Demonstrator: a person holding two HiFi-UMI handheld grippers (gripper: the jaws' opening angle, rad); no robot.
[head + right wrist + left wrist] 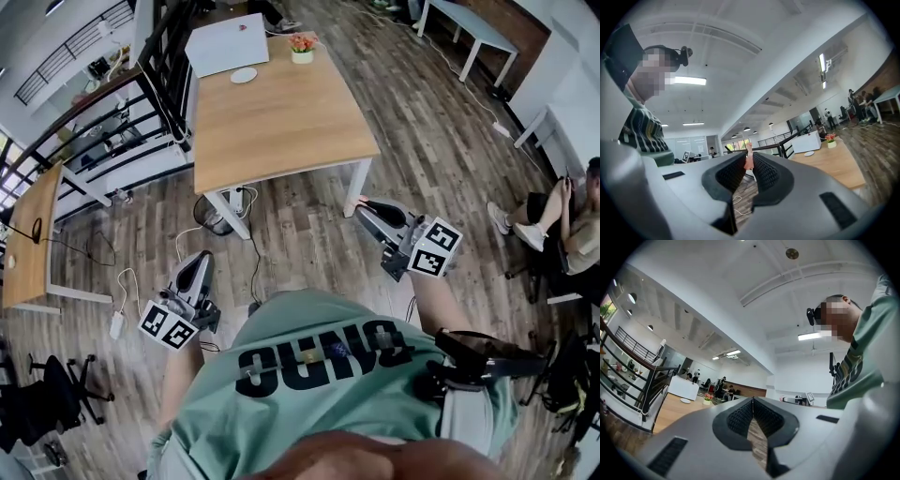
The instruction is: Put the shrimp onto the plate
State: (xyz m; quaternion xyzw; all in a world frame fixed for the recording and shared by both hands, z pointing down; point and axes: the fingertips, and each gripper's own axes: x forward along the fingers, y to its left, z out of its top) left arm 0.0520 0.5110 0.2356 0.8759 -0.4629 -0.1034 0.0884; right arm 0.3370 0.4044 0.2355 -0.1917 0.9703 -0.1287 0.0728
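Note:
A small white plate (244, 75) lies near the far edge of a wooden table (281, 122); it also shows as a pale disc in the left gripper view (685, 400) and in the right gripper view (809, 153). My right gripper (364, 204) hangs off the table's near right corner, above the floor, shut on a pinkish shrimp (748, 158) that sticks up between its pads. A reddish bit of the shrimp (361, 200) shows at its tip. My left gripper (201, 261) is low at the left, over the floor. In its own view the left gripper (753, 403) has its jaws closed together, nothing between them.
A pot of flowers (301, 47) and a white slab (228, 42) stand at the table's far end. A black railing (159, 66) runs along its left. Cables (122, 291) lie on the floor. A second desk (28, 244) is at the left, a seated person (572, 220) at the right.

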